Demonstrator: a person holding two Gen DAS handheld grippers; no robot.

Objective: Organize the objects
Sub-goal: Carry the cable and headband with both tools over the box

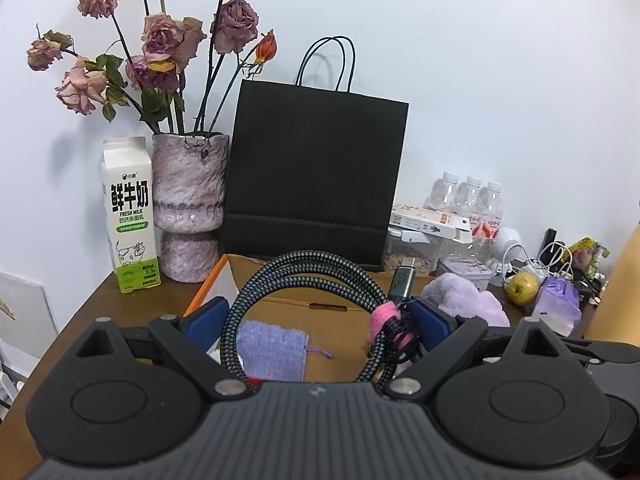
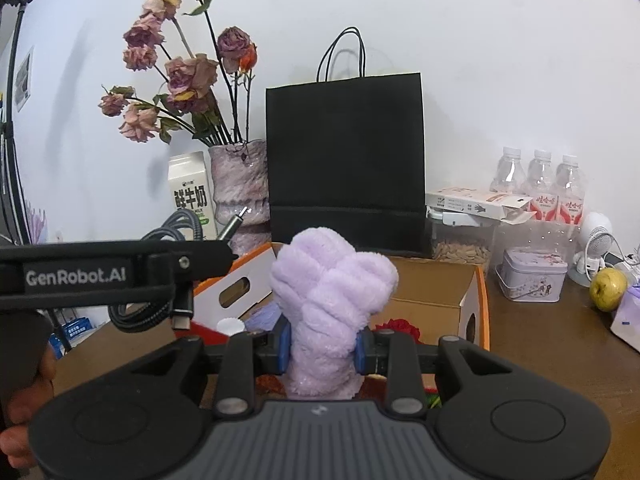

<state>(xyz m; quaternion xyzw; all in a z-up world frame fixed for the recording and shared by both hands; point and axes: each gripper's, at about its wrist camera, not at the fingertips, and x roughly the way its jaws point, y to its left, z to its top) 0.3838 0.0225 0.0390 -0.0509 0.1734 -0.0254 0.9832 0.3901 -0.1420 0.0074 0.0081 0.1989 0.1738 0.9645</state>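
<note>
My left gripper (image 1: 316,324) is shut on a coiled braided cable (image 1: 280,280) with a pink strap (image 1: 386,320), held above an open cardboard box (image 1: 304,292). A lilac cloth (image 1: 272,350) lies in the box. My right gripper (image 2: 322,346) is shut on a fluffy purple plush item (image 2: 332,292), held upright over the same box (image 2: 436,284). The plush also shows in the left wrist view (image 1: 468,298). The cable (image 2: 160,236) and the left gripper's body show at the left of the right wrist view.
A black paper bag (image 1: 316,168) stands behind the box, with a vase of dried roses (image 1: 188,204) and a milk carton (image 1: 130,216) to its left. Water bottles (image 2: 540,180), a nut jar (image 2: 460,248), a tin (image 2: 534,276), a small fan (image 2: 596,236) and a pear (image 2: 608,286) crowd the right.
</note>
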